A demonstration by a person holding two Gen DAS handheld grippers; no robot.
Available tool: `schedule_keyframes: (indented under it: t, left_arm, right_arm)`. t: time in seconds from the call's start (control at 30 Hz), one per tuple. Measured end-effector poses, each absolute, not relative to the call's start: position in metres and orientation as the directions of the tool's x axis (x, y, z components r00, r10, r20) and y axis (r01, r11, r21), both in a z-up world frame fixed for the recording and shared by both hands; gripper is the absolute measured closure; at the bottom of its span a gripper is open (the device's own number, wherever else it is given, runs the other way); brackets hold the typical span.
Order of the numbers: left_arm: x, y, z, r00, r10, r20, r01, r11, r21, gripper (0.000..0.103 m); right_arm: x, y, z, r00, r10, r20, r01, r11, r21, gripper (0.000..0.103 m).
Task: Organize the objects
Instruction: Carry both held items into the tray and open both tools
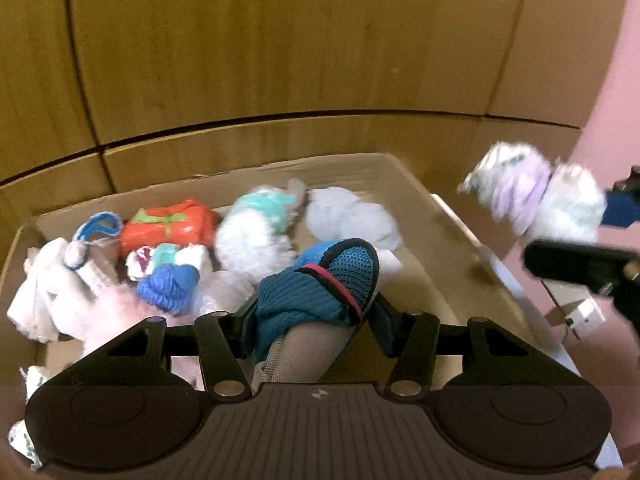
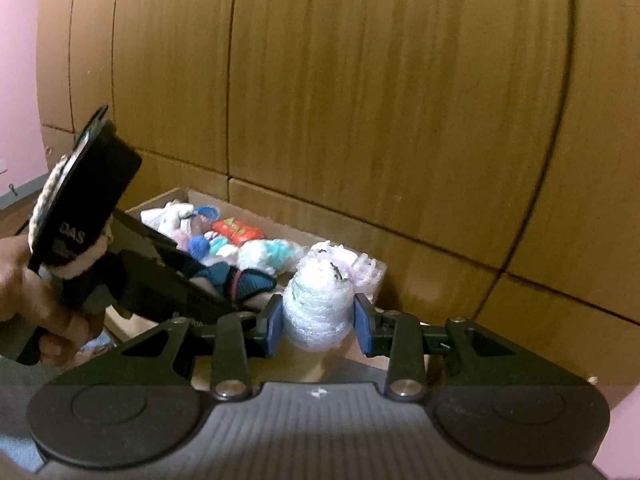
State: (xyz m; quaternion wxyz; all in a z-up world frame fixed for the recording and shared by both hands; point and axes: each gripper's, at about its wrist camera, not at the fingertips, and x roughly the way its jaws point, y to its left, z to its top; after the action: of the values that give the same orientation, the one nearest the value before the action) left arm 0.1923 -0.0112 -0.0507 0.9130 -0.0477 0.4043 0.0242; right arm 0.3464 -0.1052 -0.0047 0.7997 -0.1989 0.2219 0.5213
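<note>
From the left wrist view, we look down over our left gripper (image 1: 316, 320), whose jaws are closed around a rolled blue mesh sock (image 1: 320, 292) with a red band. It hangs over an open cardboard box (image 1: 448, 232) standing against a wooden cabinet (image 1: 280, 40). The box already holds several soft bundles: an orange one (image 1: 168, 224), a blue knitted one (image 1: 168, 286), and fluffy white ones (image 1: 256, 236). At the right edge, blurred, a white and lilac bundle (image 1: 532, 196) is carried beside the box.

From the right wrist view, our right gripper (image 2: 318, 320) pinches that fluffy white bundle between its blue pads (image 2: 276, 322), just short of the box's near edge. The left gripper's body crosses on the left, held in a hand (image 2: 36, 292), and bears the letters "DAS"; we can read no other writing.

We judge this to be the dropping-off step: both bundles are nearly at the box. Next, each should be brought over a free spot inside, then let go by opening the jaws.
</note>
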Motion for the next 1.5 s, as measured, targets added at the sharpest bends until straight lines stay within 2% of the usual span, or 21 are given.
schedule_keyframes:
  t: [0.2, 0.43, 1.07, 1.23, 1.3, 1.5]
  left_arm:
    - [0.194, -0.002, -0.05, 0.682, 0.019, -0.731, -0.12, 0.989, -0.087, 0.042]
    - [0.189, 0.0, -0.05, 0.691, 0.035, -0.722, -0.09, 0.995, -0.038, 0.042]
    - [0.2, -0.008, -0.058, 0.682, 0.063, -0.729, -0.074, 0.997, 0.017, 0.042]
    - [0.201, -0.008, -0.059, 0.675, 0.065, -0.735, -0.078, 0.997, 0.016, 0.039]
    - [0.2, -0.008, -0.058, 0.673, 0.054, -0.737, -0.069, 0.998, 0.011, 0.034]
    - [0.198, -0.011, -0.056, 0.674, 0.056, -0.737, -0.064, 0.998, 0.018, 0.029]
  right_arm:
    - [0.353, -0.085, -0.017, 0.321, 0.709, -0.628, -0.935, 0.343, -0.091, 0.07]
    - [0.356, -0.077, -0.023, 0.258, 0.682, -0.684, -0.96, 0.263, -0.1, 0.07]
    - [0.363, -0.067, -0.039, 0.238, 0.635, -0.735, -0.968, 0.215, -0.127, 0.069]
    - [0.362, -0.065, -0.039, 0.239, 0.627, -0.742, -0.968, 0.21, -0.135, 0.068]
    - [0.361, -0.064, -0.039, 0.244, 0.624, -0.743, -0.968, 0.209, -0.142, 0.068]
    - [0.359, -0.066, -0.037, 0.248, 0.621, -0.744, -0.967, 0.207, -0.149, 0.067]
